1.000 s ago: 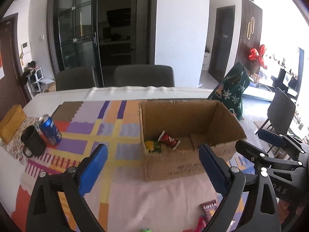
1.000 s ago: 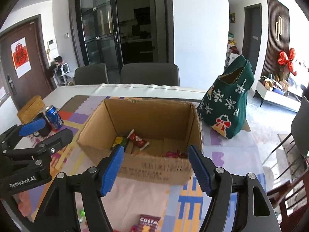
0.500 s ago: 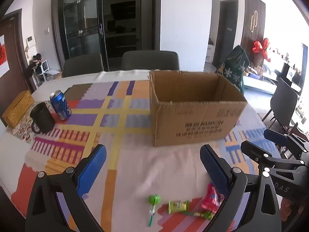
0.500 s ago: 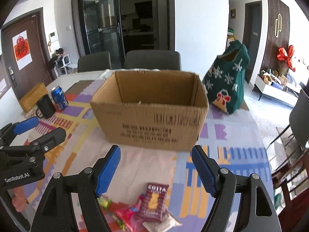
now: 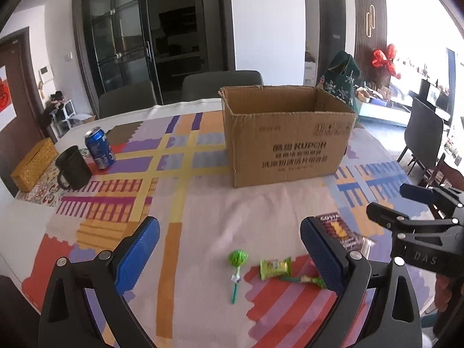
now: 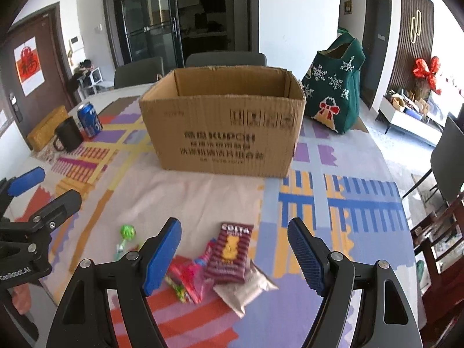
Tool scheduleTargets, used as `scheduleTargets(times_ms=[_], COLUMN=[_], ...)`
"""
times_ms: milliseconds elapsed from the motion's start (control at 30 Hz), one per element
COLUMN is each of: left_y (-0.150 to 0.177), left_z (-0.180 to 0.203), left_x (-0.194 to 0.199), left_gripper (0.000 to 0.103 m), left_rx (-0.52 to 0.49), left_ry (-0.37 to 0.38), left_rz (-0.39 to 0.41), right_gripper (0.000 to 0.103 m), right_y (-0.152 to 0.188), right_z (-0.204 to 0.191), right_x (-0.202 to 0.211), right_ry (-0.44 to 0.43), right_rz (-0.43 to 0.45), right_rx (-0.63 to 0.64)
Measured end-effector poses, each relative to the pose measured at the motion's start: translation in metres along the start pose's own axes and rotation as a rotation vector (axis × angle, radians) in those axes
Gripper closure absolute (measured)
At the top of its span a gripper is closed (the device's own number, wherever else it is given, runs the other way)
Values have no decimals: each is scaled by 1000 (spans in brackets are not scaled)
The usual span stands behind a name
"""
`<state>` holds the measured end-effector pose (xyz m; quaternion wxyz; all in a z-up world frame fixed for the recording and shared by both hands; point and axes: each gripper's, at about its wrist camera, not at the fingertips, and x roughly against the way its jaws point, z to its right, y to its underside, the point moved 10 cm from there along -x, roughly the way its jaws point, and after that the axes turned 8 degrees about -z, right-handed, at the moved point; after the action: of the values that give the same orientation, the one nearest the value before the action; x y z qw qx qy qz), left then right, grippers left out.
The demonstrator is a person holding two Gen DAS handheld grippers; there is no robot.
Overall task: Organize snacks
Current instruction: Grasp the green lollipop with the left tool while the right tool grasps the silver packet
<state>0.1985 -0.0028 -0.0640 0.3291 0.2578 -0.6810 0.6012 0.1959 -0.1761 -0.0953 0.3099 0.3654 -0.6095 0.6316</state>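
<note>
Tabletop scene, left wrist view: a cardboard box [image 5: 290,133] stands open-topped on a table covered with a patterned cloth [image 5: 179,203]; its contents cannot be seen from this height. The left gripper [image 5: 229,253] hovers above the near part of the cloth with its blue-padded jaws spread wide and nothing between them. Loose snacks lie on the cloth between the jaws and the box: a green lollipop [image 5: 237,261], a green candy packet [image 5: 275,267] just beside it, and a maroon snack pouch [image 5: 336,227] partly hidden behind the right-hand jaw. A blue soda can [image 5: 99,148] and a black mug [image 5: 72,168] stand near each other at the far left, next to a yellow woven box [image 5: 34,163]. The right gripper [image 5: 391,203] enters from the right edge.

Right wrist view: the right gripper [image 6: 234,250] is likewise spread open and empty, poised over the snack cluster. The maroon snack pouch [image 6: 230,253] lies between its jaws, overlapping a pale packet [image 6: 246,287] and touching a pink wrapper [image 6: 188,281]. The green lollipop [image 6: 127,233] lies apart to the left. The cardboard box [image 6: 223,127] stands well beyond the snacks, with a green Christmas bag [image 6: 336,87] to its right. The left gripper [image 6: 43,187] shows at the left edge, jaws apart.
</note>
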Motion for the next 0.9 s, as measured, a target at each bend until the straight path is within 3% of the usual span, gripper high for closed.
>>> scheduleTargets(times_ms=[133, 233, 467, 900], left_y=[17, 28, 49, 61], left_z=[-3, -4, -4, -8], left_x=[8, 6, -12, -59], left_gripper=[4, 4, 5, 14], left_rx=[-18, -12, -35, -22], left_ry=[-53, -48, -68, -40], left_rz=[34, 26, -1, -72], right_gripper=[27, 27, 27, 27], right_y=[18, 34, 71, 78], right_z=[5, 7, 13, 16], right_x=[2, -1, -25, -56], right_ry=[49, 67, 31, 46], right_rz=[-5, -28, -125, -181], right_rx=[6, -4, -86, -143])
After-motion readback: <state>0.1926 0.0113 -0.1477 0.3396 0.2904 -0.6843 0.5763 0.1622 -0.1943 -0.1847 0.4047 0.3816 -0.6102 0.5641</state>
